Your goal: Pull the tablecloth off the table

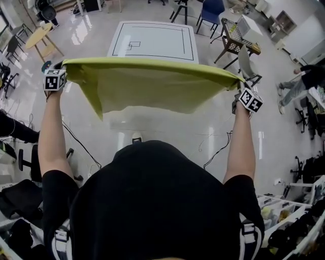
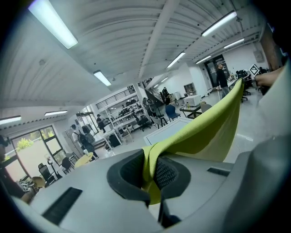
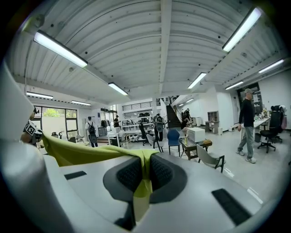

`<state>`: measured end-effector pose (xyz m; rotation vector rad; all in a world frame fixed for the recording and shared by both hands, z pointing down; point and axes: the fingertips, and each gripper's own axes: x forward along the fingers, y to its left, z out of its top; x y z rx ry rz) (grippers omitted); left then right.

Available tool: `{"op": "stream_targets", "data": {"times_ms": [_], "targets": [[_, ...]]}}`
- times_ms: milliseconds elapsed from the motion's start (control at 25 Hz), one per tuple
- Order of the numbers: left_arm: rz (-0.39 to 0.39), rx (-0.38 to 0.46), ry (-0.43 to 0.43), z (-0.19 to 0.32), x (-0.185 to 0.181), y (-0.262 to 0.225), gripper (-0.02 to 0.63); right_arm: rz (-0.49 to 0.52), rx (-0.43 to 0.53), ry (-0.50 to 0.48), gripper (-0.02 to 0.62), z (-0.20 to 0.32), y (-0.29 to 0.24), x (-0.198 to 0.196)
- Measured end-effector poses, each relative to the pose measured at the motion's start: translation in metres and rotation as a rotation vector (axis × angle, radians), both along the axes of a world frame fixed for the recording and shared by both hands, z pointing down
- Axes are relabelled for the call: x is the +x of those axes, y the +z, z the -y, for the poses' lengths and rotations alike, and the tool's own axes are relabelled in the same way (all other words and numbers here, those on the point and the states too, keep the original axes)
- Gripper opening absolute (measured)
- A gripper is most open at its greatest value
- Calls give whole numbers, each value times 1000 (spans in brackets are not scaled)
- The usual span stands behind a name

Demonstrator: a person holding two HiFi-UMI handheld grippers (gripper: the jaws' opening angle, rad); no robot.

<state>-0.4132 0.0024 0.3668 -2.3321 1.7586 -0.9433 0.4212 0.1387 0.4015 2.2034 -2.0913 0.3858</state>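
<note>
The yellow-green tablecloth (image 1: 152,84) hangs in the air, stretched between both raised grippers, clear of the white table (image 1: 155,40) beyond it. My left gripper (image 1: 62,68) is shut on the cloth's left corner; in the left gripper view the tablecloth (image 2: 200,132) is pinched between the black pads (image 2: 169,175) and runs away to the right. My right gripper (image 1: 239,87) is shut on the right corner; in the right gripper view the tablecloth (image 3: 91,154) runs left from the pads (image 3: 160,173), with a tail hanging below.
The white table has black lines marked on its bare top. A wooden chair (image 1: 234,38) with a grey seat stands at its right. A blue chair (image 1: 210,10) stands behind. A round yellow table (image 1: 38,36) is far left. A person (image 1: 299,81) walks at the right.
</note>
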Motion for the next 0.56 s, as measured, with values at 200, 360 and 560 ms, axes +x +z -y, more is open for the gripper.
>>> {"op": "stream_targets", "data": {"times_ms": [200, 360, 560], "targets": [[-6, -11, 5, -3, 6, 10, 24, -4, 15, 17, 21, -8, -1, 6], [-7, -15, 8, -1, 8, 13, 23, -14, 36, 28, 21, -7, -6, 8], [-7, -32, 19, 5, 9, 20, 23, -27, 27, 32, 21, -7, -7, 8]]}}
